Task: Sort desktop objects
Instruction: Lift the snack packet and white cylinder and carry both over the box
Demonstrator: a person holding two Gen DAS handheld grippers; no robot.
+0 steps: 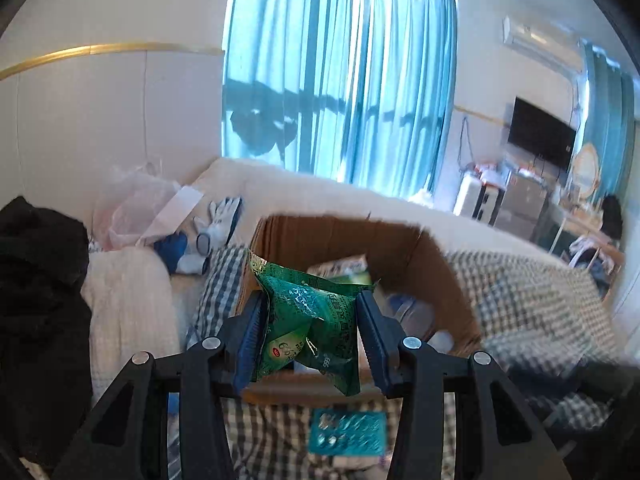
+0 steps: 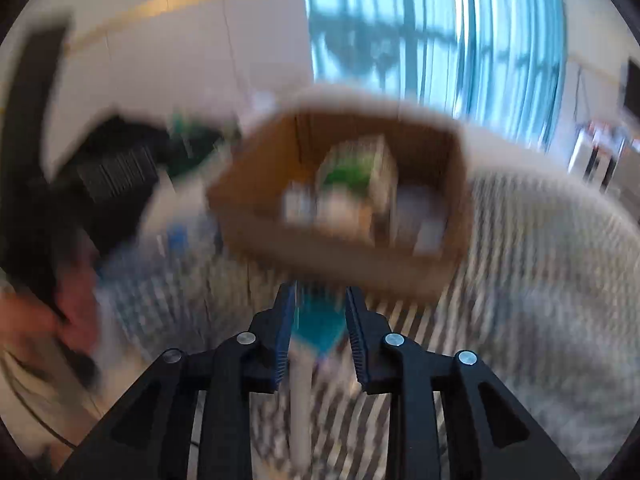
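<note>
Over the near rim of the cardboard box [image 1: 436,256] we hang with the left gripper [image 1: 310,312], and the box stands open-topped on the checked cloth [image 1: 532,304], with bare cloth to its right. Left of the box the room is tighter: a pair of gloves [image 1: 216,224], a plastic bag [image 1: 136,208] and dark clothing [image 1: 36,288] crowd that side. Inside the box we see a white-and-green carton [image 1: 344,266] against the far wall. Our left gripper's pads pinch a crumpled green packet [image 1: 308,320], held above the box's near wall. Just before the box, on the cloth, lies a teal blister pack [image 1: 348,432]. From the right wrist view everything smears. Our right gripper [image 2: 318,320] hovers short of the box's near edge, jaws partly spread, and a teal shape shows between them; we cannot tell whether the pads touch it.
</note>
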